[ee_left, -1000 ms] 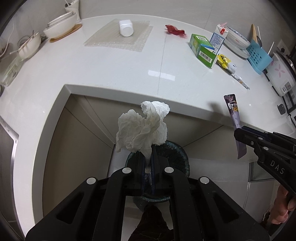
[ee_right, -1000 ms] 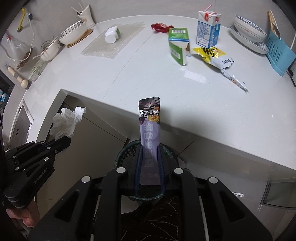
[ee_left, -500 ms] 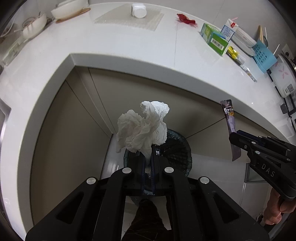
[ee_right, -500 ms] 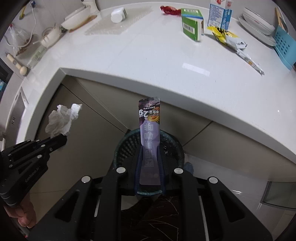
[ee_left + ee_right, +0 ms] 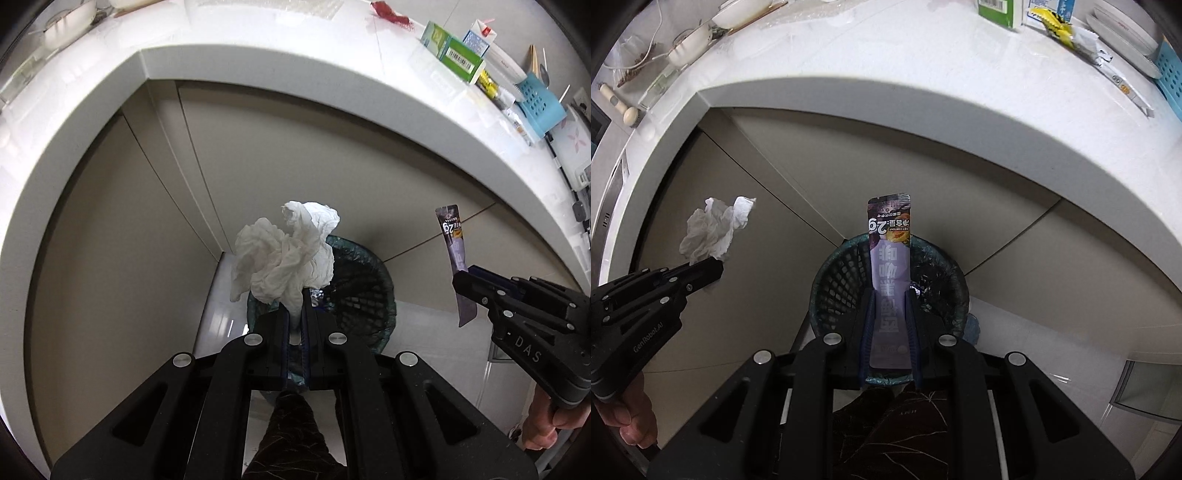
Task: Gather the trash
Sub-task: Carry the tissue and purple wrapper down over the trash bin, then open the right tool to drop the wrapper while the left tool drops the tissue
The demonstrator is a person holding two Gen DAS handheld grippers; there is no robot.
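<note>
The left tongs (image 5: 295,314) are clamped on a crumpled tissue (image 5: 284,254) and the right tongs (image 5: 889,314) on a purple sachet (image 5: 889,266), both held above the mesh bin (image 5: 834,280) on the floor below the surface (image 5: 923,55). Neither piece is dropped yet, though some scraps already lie in the bin. A green box (image 5: 456,57), a yellow wrapper (image 5: 1052,20) and a red wrapper (image 5: 388,13) are left on the surface, so the task looks about midway.
</note>
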